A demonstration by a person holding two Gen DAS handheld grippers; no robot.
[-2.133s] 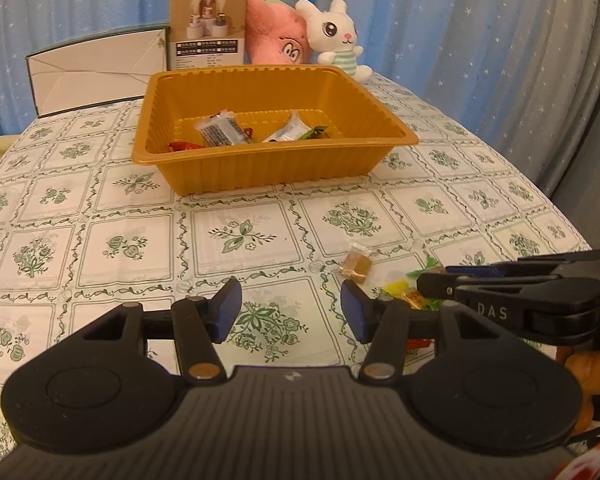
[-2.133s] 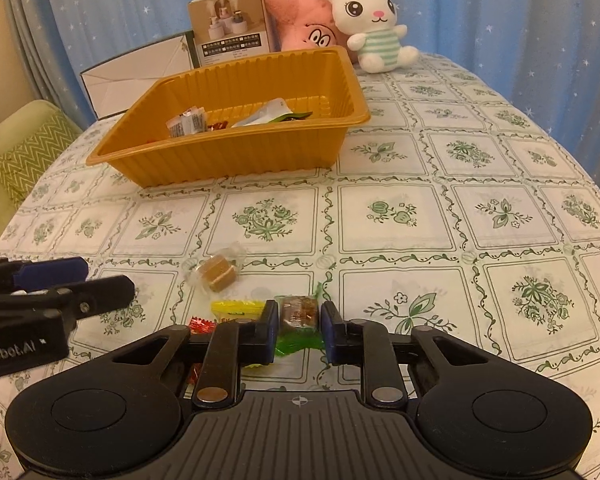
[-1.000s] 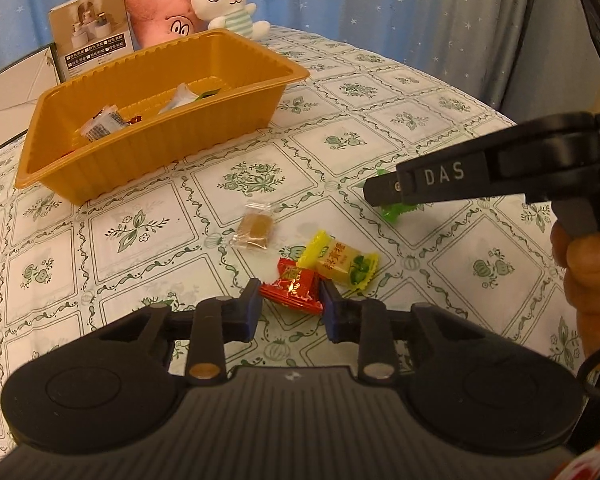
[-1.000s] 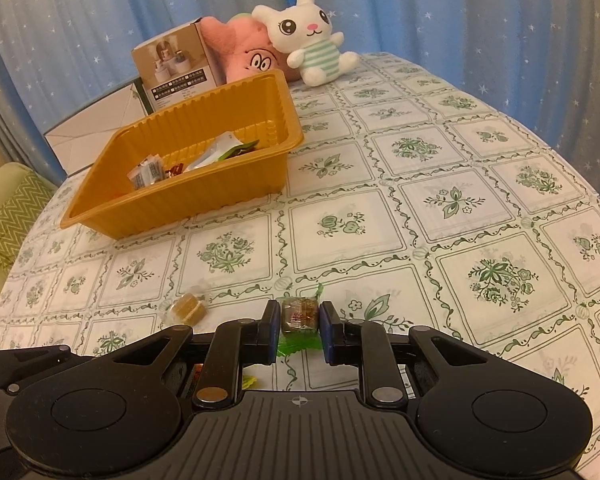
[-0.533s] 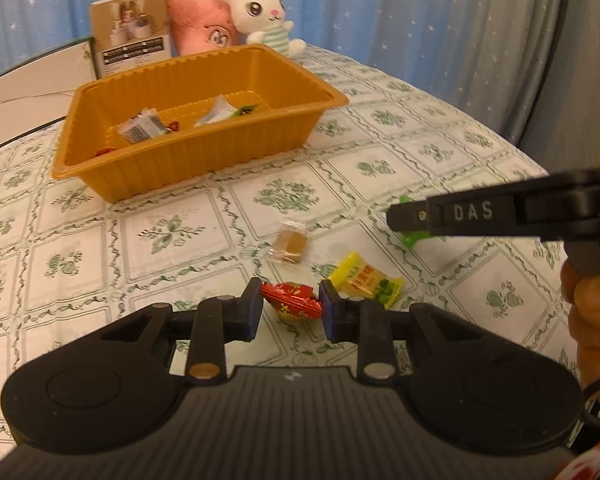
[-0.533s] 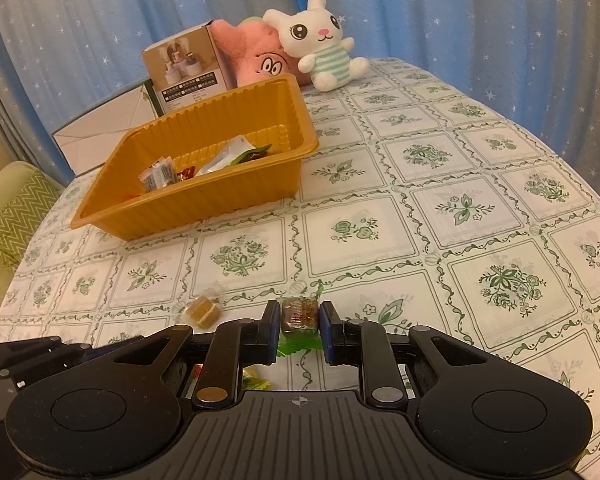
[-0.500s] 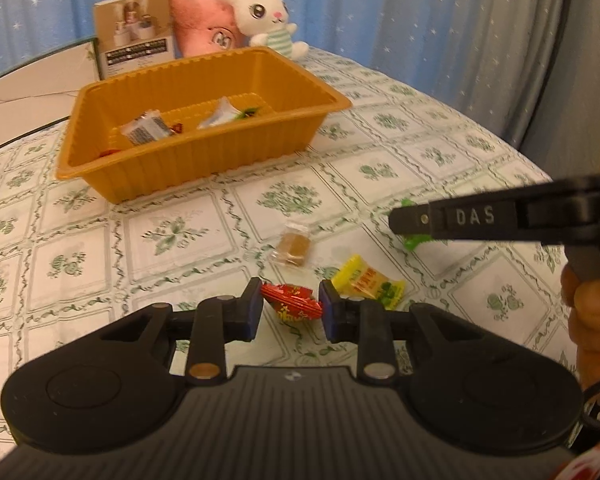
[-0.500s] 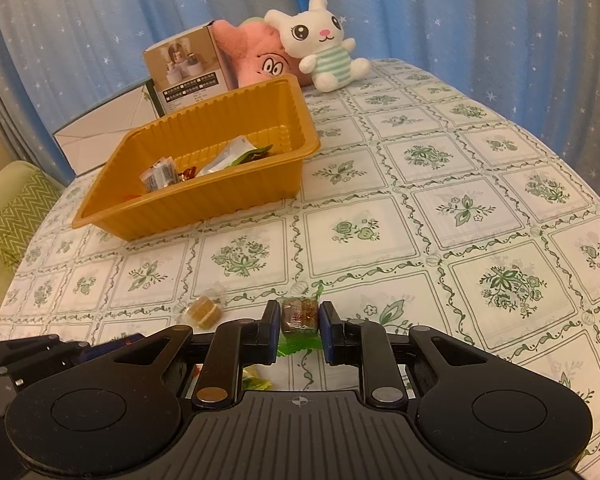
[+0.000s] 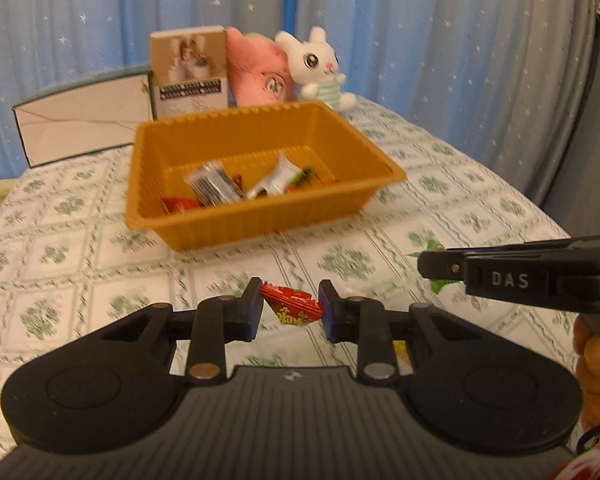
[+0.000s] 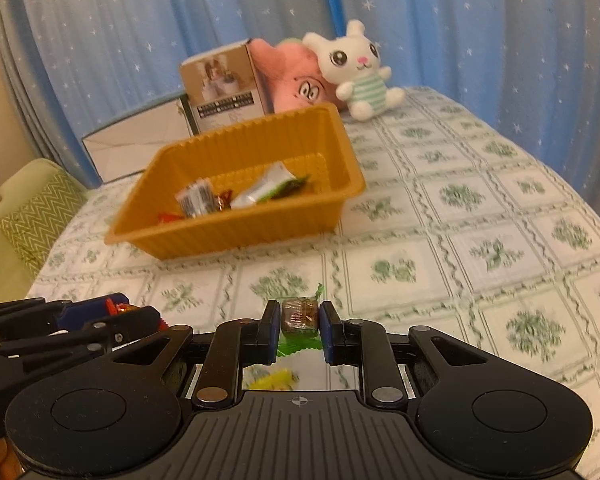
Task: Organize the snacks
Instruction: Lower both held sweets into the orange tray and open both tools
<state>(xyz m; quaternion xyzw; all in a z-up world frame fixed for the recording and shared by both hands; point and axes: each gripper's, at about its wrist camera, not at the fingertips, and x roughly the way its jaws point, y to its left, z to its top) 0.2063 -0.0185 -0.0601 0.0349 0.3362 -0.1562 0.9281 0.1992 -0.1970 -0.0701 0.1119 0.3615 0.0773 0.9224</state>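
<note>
Orange tray point(image 9: 256, 216) ahead | left tool point(image 9: 291, 309) grips red candy point(image 9: 292, 307) | right tool point(image 10: 299, 325) grips brown candy point(image 10: 299, 315)

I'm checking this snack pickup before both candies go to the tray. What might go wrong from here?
The left gripper pinches the red candy by its crinkly wrapper, so it may slip. The right gripper holds a small brown candy. Both head for one orange tray; they might collide.

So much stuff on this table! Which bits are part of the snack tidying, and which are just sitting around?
Part of the job:
- orange tray, already holding a few snacks
- red-wrapped candy pinched in the left gripper
- brown candy in green wrapper pinched in the right gripper

Just lying about:
- white bunny plush
- pink plush
- small printed box
- white envelope box
</note>
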